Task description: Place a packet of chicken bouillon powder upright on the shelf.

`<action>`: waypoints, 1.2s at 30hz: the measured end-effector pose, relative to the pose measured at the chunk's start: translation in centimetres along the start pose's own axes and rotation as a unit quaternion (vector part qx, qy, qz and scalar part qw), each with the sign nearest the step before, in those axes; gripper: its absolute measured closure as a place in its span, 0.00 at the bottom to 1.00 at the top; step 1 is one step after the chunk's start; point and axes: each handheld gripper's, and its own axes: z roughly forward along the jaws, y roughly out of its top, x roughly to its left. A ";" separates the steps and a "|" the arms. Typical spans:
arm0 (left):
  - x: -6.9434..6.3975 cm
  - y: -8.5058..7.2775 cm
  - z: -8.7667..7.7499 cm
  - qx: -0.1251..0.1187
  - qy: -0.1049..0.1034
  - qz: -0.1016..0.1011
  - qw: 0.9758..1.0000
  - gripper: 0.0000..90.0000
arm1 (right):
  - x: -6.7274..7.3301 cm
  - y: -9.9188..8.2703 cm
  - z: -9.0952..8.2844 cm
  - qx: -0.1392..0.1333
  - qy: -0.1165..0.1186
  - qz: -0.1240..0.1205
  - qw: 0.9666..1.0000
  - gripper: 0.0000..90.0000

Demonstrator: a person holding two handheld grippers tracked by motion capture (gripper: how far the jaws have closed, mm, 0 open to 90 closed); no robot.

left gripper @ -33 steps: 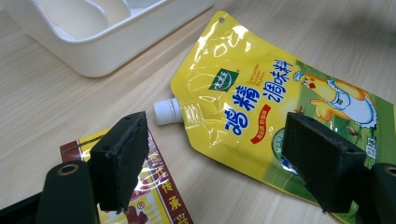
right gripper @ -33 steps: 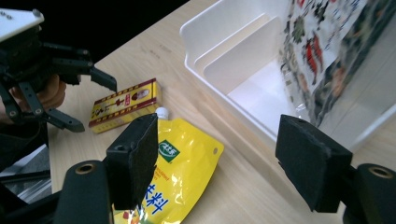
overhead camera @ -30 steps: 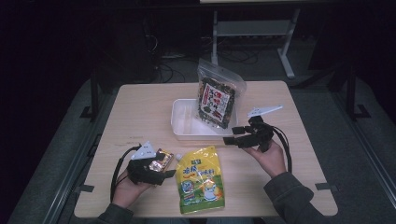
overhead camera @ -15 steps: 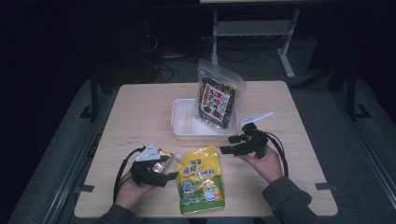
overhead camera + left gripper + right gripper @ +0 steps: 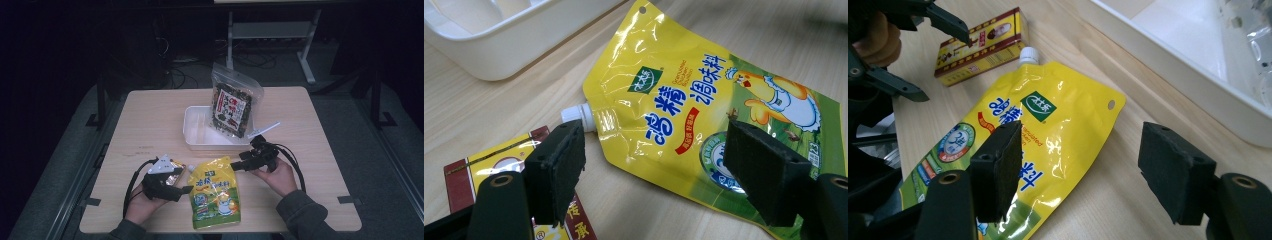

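Observation:
A yellow spouted pouch (image 5: 215, 192) (image 5: 684, 110) (image 5: 1048, 120) with a chicken picture lies flat near the table's front edge. My left gripper (image 5: 184, 189) (image 5: 659, 165) is open just left of the pouch, low over its spout side and a small red and yellow box (image 5: 177, 165) (image 5: 489, 160) (image 5: 983, 45). My right gripper (image 5: 238, 166) (image 5: 1085, 170) is open above the pouch's top right corner. Its jaws have just closed a little, and nothing is pressed between the pads.
A white tray (image 5: 197, 132) (image 5: 499, 40) (image 5: 1188, 75) sits behind the pouch. A clear bag of dark snacks (image 5: 232, 107) stands upright in its right end. Black cables trail from both grippers across the table.
My right gripper has come down and leftward from beside the tray to the pouch's top right corner. The left gripper has hardly moved.

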 end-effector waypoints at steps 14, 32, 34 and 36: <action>-0.1 0.1 -0.1 -0.002 0.001 0.002 1.000 0.27 | -0.1 -0.1 1.8 0.030 -0.008 -0.001 1.000 0.41; 0.0 0.1 -0.1 -0.002 -0.001 0.002 1.000 0.27 | -1.5 0.5 4.8 0.065 0.011 0.030 0.997 0.65; 0.0 0.1 -0.1 -0.002 -0.001 0.002 1.000 0.27 | -1.6 0.6 5.0 0.068 0.015 0.033 0.997 0.70; 0.0 0.1 -0.1 -0.003 -0.001 0.001 1.000 0.27 | -1.9 0.7 5.2 0.071 0.020 0.035 0.997 0.76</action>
